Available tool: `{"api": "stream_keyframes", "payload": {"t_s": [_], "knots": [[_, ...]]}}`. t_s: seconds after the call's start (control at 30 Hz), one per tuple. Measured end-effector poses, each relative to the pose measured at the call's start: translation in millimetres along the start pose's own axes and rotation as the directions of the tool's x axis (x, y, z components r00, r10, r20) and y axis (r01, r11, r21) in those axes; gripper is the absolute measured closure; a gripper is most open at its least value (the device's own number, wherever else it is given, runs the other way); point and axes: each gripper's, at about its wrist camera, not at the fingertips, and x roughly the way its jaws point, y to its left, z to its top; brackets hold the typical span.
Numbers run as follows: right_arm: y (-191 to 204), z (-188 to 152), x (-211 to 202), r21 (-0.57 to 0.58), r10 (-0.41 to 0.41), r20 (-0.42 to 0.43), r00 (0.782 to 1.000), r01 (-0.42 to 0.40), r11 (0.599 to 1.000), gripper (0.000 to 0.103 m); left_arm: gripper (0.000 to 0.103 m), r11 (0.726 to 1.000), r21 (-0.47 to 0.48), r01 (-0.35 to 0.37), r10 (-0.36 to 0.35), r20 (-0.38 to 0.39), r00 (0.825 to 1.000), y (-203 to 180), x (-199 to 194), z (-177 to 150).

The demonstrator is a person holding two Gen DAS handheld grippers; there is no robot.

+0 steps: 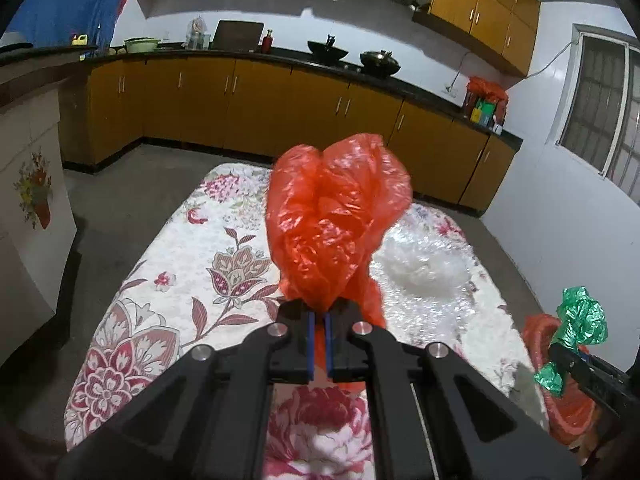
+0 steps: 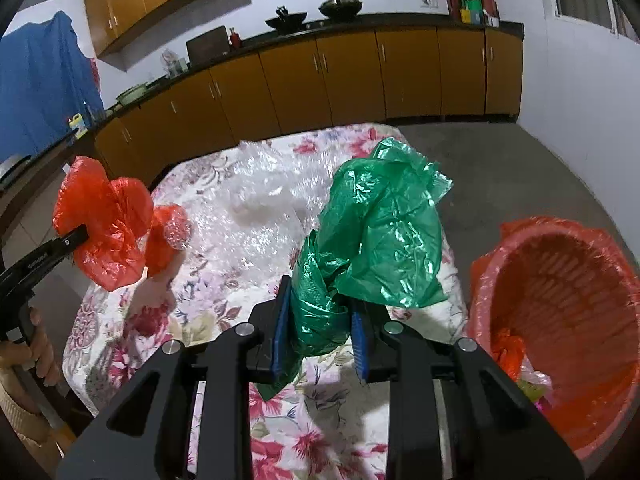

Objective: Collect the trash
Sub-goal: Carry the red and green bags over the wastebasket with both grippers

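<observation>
Pinching a crumpled red plastic bag [image 1: 336,216] above the flowered tablecloth [image 1: 172,264], the left gripper [image 1: 319,316] has its blue pads closed tight on the bag's neck. Only the right wrist view shows inside the red-lined basket bin [image 2: 560,280] beside the table, and the right gripper [image 2: 320,332] clamped on a crumpled green plastic bag [image 2: 380,232]. Clear bubble wrap [image 2: 264,200] lies on the cloth. No writing is legible.

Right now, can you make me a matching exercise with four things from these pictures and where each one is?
Things:
1. red bag
2. green bag
3. bubble wrap
4. basket

Places:
A. lying on the floral cloth
B. in the right hand-held gripper
C. beside the table, red liner inside
D. in the left hand-held gripper

Pairs: 1-D, 2-B, 3-A, 4-C
</observation>
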Motion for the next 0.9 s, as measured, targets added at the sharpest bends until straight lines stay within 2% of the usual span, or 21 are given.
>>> {"api": "stream_keyframes", "payload": {"t_s": [0.57, 0.9], "knots": [[-26, -3, -67, 0.023, -0.062, 0.091, 0.994, 0.060, 0.998, 0.076, 0.098, 0.987, 0.096, 0.129, -0.134, 0.046, 0.990, -64, -56, 5], [-67, -11, -92, 0.081, -0.151, 0.109, 0.982, 0.142, 0.986, 0.076, 0.098, 0.945, 0.184, 0.271, -0.277, 0.006, 0.961, -139, -61, -8]]}}
